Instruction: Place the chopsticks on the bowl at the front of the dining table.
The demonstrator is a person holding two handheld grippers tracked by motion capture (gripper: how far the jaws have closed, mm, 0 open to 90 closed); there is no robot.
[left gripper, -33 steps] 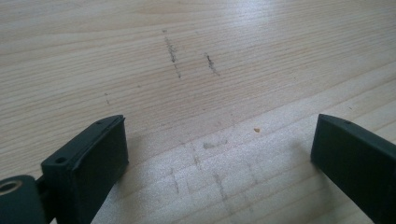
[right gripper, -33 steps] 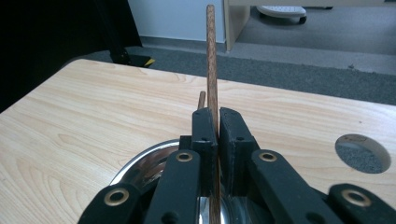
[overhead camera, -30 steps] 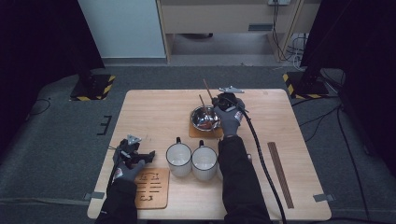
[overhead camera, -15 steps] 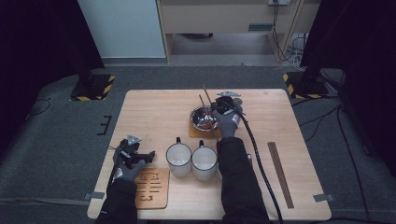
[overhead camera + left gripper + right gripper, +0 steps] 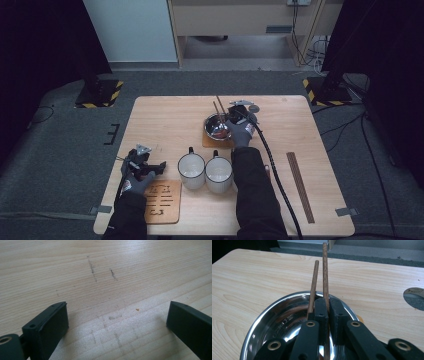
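**Me:** Right gripper view puts my right gripper over the steel bowl, jaws clamped on one of the chopsticks; the second stick leans just left of the jaws, outside the grip as far as I can tell.

**Partner:** Where's that on the table?

**Me:** Far side, right of centre. On the high view the bowl sits on a coaster, with the sticks poking out over its far rim.

**Partner:** How will they handle?

**Me:** I'd judge them light, stiff and smooth: easy to lift, but a round stick may roll or pivot between flat pads. I'd hold near the middle rather than the tip, so it doesn't swing. The bowl looks light too, and could skate if nudged.

**Partner:** And your other hand?

**Me:** My left gripper rests wide open on bare table, near left, beside the slotted wooden trivet and two white mugs.
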